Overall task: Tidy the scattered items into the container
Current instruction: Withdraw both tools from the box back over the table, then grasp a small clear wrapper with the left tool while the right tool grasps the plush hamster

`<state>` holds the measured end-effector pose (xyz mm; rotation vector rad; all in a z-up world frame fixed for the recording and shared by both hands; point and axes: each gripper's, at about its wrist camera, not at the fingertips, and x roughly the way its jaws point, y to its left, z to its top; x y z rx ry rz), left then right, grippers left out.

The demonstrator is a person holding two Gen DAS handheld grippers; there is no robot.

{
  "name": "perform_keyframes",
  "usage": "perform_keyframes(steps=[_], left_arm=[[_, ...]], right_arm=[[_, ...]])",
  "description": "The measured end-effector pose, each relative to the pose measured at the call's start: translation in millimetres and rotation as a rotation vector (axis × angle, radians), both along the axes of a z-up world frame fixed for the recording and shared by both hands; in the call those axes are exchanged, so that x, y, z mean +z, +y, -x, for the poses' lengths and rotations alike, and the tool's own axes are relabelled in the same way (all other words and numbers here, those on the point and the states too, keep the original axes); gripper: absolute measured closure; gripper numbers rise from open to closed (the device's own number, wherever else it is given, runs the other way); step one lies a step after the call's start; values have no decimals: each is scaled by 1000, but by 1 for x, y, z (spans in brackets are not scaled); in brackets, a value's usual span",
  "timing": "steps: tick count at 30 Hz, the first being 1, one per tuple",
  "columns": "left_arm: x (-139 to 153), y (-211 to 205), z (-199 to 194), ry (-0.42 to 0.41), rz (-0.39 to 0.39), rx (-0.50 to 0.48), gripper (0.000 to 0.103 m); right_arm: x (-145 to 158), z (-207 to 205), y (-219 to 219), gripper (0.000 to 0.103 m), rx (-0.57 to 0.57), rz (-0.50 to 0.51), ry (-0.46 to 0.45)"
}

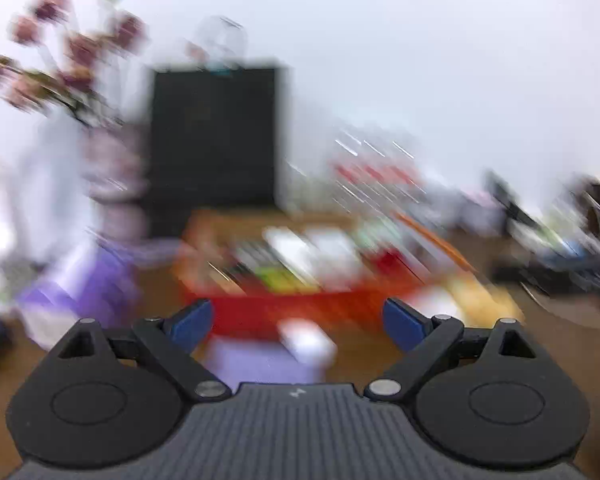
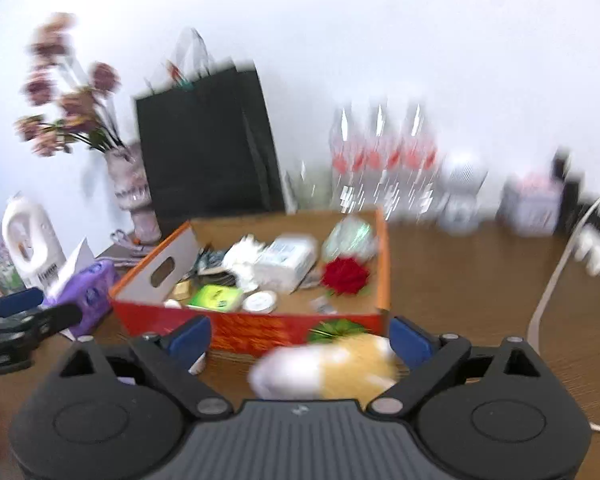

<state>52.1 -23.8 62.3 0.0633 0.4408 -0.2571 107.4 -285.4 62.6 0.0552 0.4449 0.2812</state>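
A red-and-orange cardboard box (image 2: 260,330) stands on the wooden table and holds several items, among them a red rose (image 2: 345,275), a green packet (image 2: 216,297) and a white tissue pack (image 2: 286,260). My right gripper (image 2: 300,338) is open, just in front of the box. A white-and-yellow packet (image 2: 332,364) lies between its fingers, apart from both. My left gripper (image 1: 298,320) is open in front of the same box (image 1: 300,308); this view is badly blurred. A small white item (image 1: 306,344) on a purple thing (image 1: 256,360) lies between its fingers. The left gripper's fingers (image 2: 16,304) show at the right wrist view's left edge.
A purple tissue pack (image 2: 88,294) lies left of the box. Behind stand a black paper bag (image 2: 208,144), a flower vase (image 2: 134,196), a white detergent bottle (image 2: 30,240) and several water bottles (image 2: 380,160). A white cable (image 2: 552,280) runs along the table at right.
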Motion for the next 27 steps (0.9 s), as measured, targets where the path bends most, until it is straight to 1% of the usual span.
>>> perform_keyframes(steps=[1,2,3,4,6,8,9,10,11,12,13,14,15,16,18,20,21,24,26,27], left_arm=[[-13,-11,3,33,-27,-55,20],[-24,-22,3,64,-60,-92,24],[-31,-32,1,92,-83,-102,27],[-35,-38,-2,115,-86,-101,27],[-38,-44,-11,151,-34,-93,27],[-40,-46,-24,201,28,-91,28],[-41,-48,-29,229,49,-91,36],[-44,-51,-33,253,57,-85,55],[-47,-53,-35,260,52,-66,60],[-49,-54,-32,244,42,-46,73],[-51,-53,-32,241,37,-37,85],[-52,-52,-32,241,44,-36,85],[-52,-51,-29,242,58,-37,86],[-52,-49,-26,243,72,-33,87],[-49,-44,-20,225,75,-9,87],[-44,-40,-10,202,67,11,87],[-40,-37,-3,186,63,19,87],[-30,-25,19,149,68,31,87],[-26,-18,28,155,88,35,87],[-25,-17,32,160,91,36,87]], right_arm=[[-13,8,-6,8,-37,6,-6],[-23,12,-14,8,-71,-8,12],[-32,13,-21,9,-89,-36,42],[-38,12,-25,11,-95,-58,70],[-42,8,-27,11,-90,-62,93],[-43,6,-22,11,-67,-33,84],[-43,4,-17,12,-55,-4,74],[-44,1,-12,14,-49,32,67],[-45,-3,-7,17,-43,70,62],[-47,-5,-3,21,-37,97,57],[-50,-8,0,33,-27,111,54],[-53,-10,2,49,-19,116,55],[-55,-12,3,57,-13,110,67],[-55,-13,2,57,-6,92,72],[-49,-3,1,58,7,69,51],[-32,16,4,58,18,75,17],[-21,26,4,58,20,72,17],[9,60,-3,58,14,18,73],[23,78,-10,58,19,-15,116],[27,84,-11,58,23,-7,140]])
